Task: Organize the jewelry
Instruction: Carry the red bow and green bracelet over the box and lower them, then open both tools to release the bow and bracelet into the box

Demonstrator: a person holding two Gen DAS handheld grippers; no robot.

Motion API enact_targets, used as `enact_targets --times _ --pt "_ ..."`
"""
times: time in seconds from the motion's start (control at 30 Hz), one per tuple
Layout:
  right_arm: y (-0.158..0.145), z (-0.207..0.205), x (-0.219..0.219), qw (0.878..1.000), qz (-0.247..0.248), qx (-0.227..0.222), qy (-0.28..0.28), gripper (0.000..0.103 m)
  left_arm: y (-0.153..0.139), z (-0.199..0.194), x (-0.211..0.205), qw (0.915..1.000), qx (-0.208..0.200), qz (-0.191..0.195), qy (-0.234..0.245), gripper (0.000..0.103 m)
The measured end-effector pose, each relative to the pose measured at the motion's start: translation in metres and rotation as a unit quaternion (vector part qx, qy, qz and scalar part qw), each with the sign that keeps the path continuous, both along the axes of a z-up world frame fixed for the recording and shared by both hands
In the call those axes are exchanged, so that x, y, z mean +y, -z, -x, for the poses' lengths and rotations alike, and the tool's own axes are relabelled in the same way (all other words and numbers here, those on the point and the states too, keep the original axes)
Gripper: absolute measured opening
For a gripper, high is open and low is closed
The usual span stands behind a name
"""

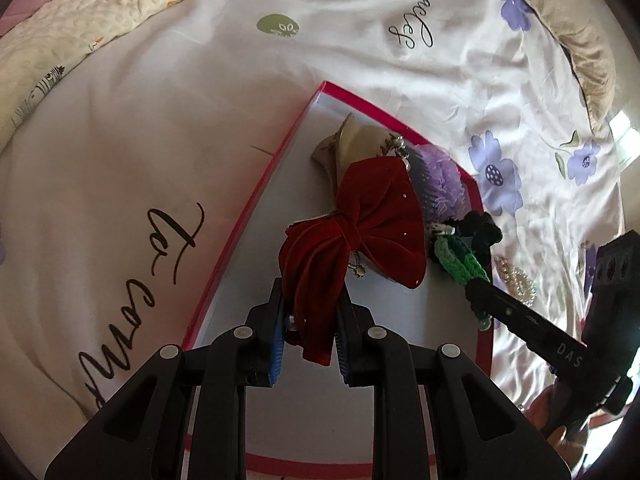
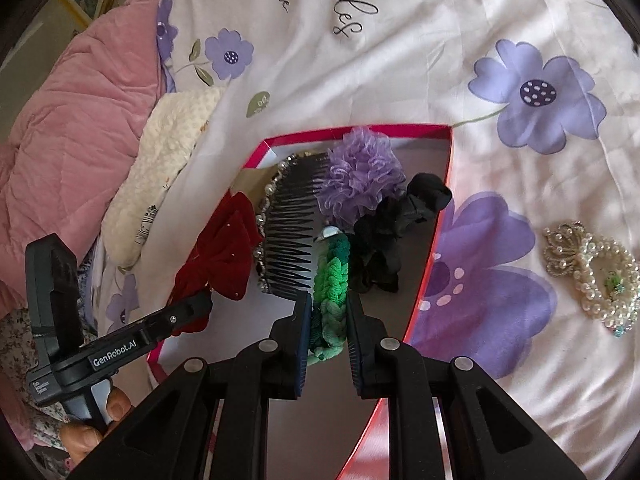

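A pink-rimmed box (image 1: 256,200) (image 2: 434,248) lies on the bed. My left gripper (image 1: 311,312) is shut on a red velvet bow (image 1: 360,228), held over the box; the bow also shows in the right wrist view (image 2: 218,256). My right gripper (image 2: 329,320) is shut on a green braided band (image 2: 330,280), also visible in the left wrist view (image 1: 460,264). Inside the box lie a black comb with rhinestones (image 2: 290,232), a purple ruffled scrunchie (image 2: 360,172), a black scrunchie (image 2: 396,232) and a beige piece (image 1: 352,148).
A pearl and crystal hair piece (image 2: 592,272) lies on the floral bedsheet (image 2: 440,60) right of the box. A cream blanket (image 2: 160,168) and a pink quilt (image 2: 72,120) sit at the left. A tan pillow (image 1: 588,52) is at the far right.
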State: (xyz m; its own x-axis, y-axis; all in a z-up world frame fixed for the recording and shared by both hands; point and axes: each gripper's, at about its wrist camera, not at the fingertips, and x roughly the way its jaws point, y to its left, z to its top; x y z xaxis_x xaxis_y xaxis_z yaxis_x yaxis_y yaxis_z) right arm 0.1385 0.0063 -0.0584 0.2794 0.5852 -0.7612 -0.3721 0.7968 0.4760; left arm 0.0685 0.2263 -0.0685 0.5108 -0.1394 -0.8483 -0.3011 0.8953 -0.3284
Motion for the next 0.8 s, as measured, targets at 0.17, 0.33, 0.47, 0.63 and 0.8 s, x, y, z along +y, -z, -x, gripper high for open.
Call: enact_targets --times 0.17,0.33,0.47,0.63,0.8 --pt "0.0035 -0.0025 0.0030 1.000 0.002 0.005 0.000 0.019 0.0034 -0.0030 0.0000 1.0000 0.004 -0.001 0.001 0.021" --pt "0.0058 -0.0047 0.0066 1.000 -0.001 0.013 -0.002 0.021 0.0033 -0.0051 -0.0039 0.9999 0.008 -0.005 0.007 0.023" --pt "0.0074 -0.0050 0.0051 1.000 -0.004 0.018 -0.001 0.022 0.0032 -0.0040 -0.0040 0.9999 0.009 -0.007 0.008 0.025" --pt "0.0052 -0.0042 0.0014 1.000 -0.012 0.020 0.003 0.029 0.0033 -0.0054 -0.0057 0.9998 0.012 -0.005 0.012 0.030" --pt "0.0013 -0.0021 0.0015 1.000 -0.016 0.019 0.003 0.031 0.0020 -0.0051 -0.0089 0.9998 0.014 -0.006 0.016 0.038"
